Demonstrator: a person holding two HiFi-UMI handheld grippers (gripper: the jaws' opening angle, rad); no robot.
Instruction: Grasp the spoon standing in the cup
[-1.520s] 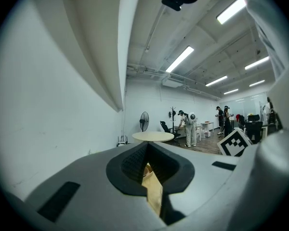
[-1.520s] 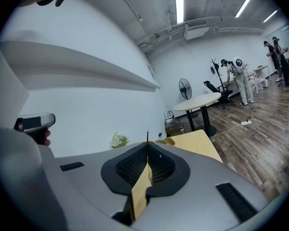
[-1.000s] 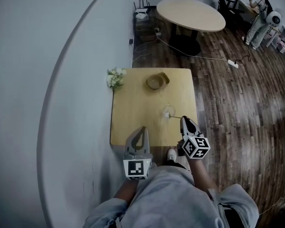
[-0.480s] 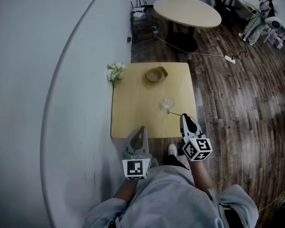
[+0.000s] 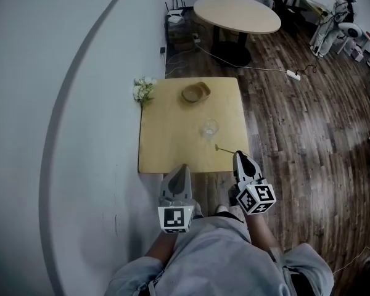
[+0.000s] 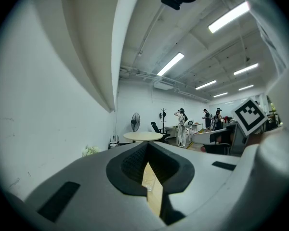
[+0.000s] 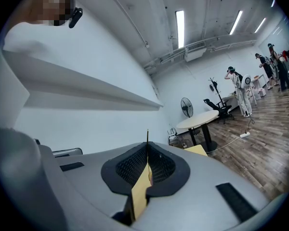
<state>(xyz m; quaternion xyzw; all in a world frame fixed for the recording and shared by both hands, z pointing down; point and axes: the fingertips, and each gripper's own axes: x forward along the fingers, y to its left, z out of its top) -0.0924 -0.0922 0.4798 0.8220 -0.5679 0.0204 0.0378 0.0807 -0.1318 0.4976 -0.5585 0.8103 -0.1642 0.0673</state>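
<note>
1. The spoon (image 5: 226, 148) is out of the cup (image 5: 209, 128). It lies flat in the air over the near right corner of the table (image 5: 166, 134).
2. The right gripper (image 5: 239, 155) is closed tight on the spoon's thin end. In the right gripper view the thin end pokes up between the jaws.
3. The cup is clear glass. It stands on the table just past the spoon and does not touch it.
4. The left gripper (image 5: 184, 168) is closed too, with nothing in it. It sits by the near edge of the table.
5. Each gripper has a cube with black and white square marks: the left cube (image 5: 176, 219) and the right cube (image 5: 256, 198).
6. A bowl (image 5: 196, 92) sits near the far edge of the table. White flowers (image 5: 142, 89) are at the far left corner.
7. The table is light yellow wood and stands against a white wall (image 5: 61, 103).
8. The floor (image 5: 296, 134) is dark wood. Farther back there is a round table (image 5: 237, 14) and a white cord (image 5: 259, 69) on the floor.
</note>
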